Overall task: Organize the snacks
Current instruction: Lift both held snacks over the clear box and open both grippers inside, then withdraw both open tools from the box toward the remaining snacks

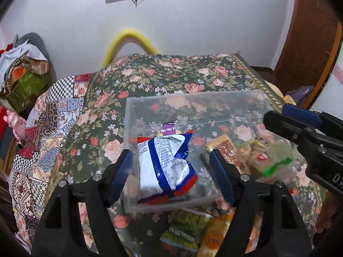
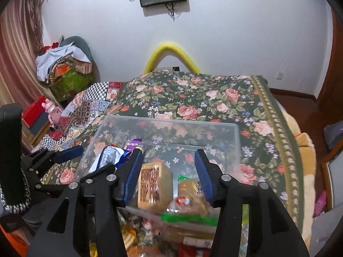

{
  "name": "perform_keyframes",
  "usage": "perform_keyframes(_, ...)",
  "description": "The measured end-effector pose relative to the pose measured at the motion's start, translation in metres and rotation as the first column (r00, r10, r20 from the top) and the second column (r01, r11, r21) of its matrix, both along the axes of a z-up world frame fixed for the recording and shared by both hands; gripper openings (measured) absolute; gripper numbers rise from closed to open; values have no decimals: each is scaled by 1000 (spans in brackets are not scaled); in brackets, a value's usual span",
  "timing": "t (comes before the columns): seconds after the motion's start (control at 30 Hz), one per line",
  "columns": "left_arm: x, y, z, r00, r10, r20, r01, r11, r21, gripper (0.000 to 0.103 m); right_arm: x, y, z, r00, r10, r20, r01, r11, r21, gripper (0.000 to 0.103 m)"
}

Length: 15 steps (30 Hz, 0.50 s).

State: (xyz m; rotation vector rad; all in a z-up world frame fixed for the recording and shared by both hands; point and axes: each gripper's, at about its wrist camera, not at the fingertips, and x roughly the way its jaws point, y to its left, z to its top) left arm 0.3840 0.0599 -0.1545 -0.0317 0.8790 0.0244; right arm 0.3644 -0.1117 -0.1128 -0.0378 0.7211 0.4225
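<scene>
Snacks sit in a clear box [image 1: 193, 111] on a floral tabletop [image 1: 171, 75]. From the left wrist, a white-and-blue bag [image 1: 167, 167] stands tilted inside the box at its left end, a purple packet [image 1: 170, 127] behind it. The left gripper [image 1: 171, 171] hangs over the bag with its blue fingers [image 1: 121, 171] spread to either side, released and clear of the bag. Right of the bag lie a tan bar pack [image 1: 225, 147] and a green-edged pack [image 1: 270, 160], seen through the box wall. More packets [image 1: 188, 231] lie blurred on the tabletop just in front of the box. The right gripper [image 1: 287, 111] enters from the right edge above the box. From the right wrist, the right gripper [image 2: 171, 173] has its fingers [image 2: 134, 175] parted; the bar pack [image 2: 153, 184] stands between them, just beside the left pad, but whether the pad touches it I cannot tell. The green-edged pack [image 2: 193, 201] lies next to the bar. The bag [image 2: 111, 158] and purple packet [image 2: 134, 143] show at the box's [image 2: 171, 122] left end, with the left gripper [image 2: 68, 153] beyond the left wall. Loose packets [image 2: 150, 235] lie blurred in front.
</scene>
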Motion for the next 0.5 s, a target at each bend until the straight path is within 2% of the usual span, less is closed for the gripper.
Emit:
perform_keyframes(0.27, -52, -1, 38, 998, -16, 68, 16, 1000, -2, 83, -46, -19, 23, 997, -8, 74, 8, 1000, -6, 57)
perform_keyframes(0.33, -62, 0, 43, 997, -16, 74, 17, 1000, -11, 84, -58, -24, 25, 996, -7, 87, 8, 1000, -9, 61)
perform_keyframes(0.5, -96, 6, 50, 997, -20, 81, 22, 1000, -20, 89, -84, -36, 23, 996, -11, 92, 13, 1000, -12, 63)
